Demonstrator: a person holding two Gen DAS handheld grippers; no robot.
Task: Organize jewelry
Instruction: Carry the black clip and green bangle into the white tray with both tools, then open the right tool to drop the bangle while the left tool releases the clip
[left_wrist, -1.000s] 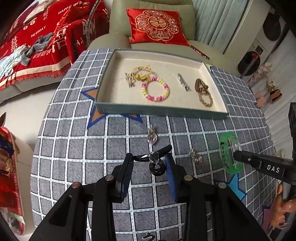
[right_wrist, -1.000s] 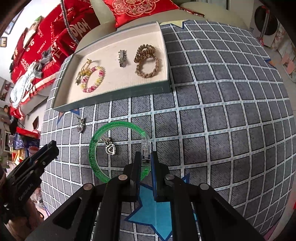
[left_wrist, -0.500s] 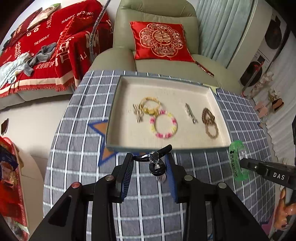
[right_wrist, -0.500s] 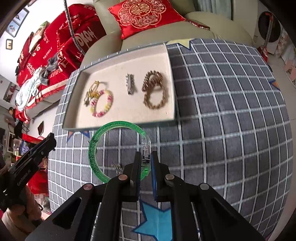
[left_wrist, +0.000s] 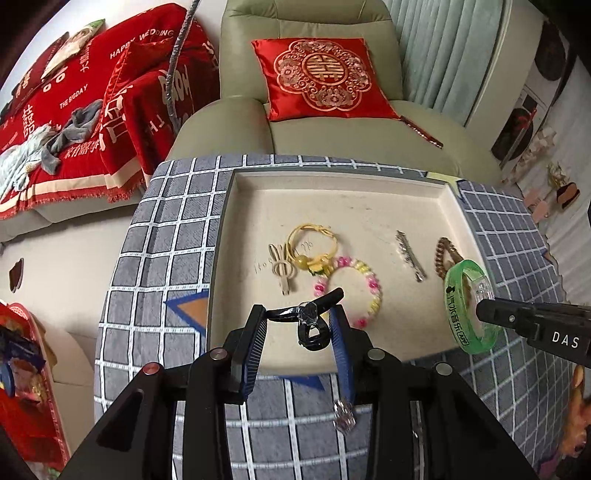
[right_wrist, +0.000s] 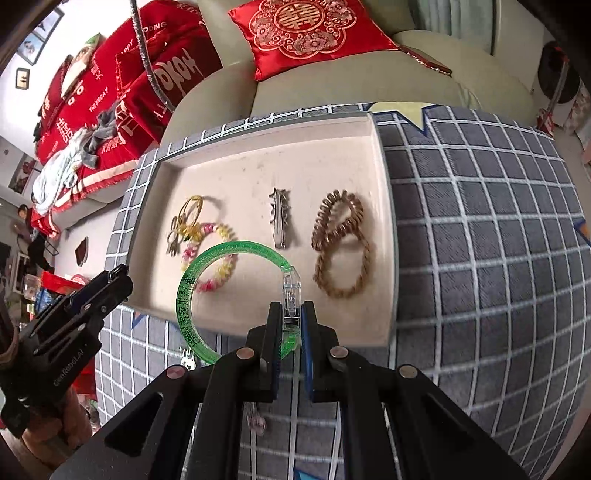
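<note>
Right wrist: full green bangle (right_wrist: 236, 295), left edge-on

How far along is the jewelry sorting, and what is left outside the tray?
Done: the tray already holds a beaded bracelet, a silver clip and brown coiled bands, among other pieces. In hand: the left gripper holds a black hair clip and the right gripper grips a green bangle, both above the tray. Left: a clear pendant lies on the checked cloth.
</note>
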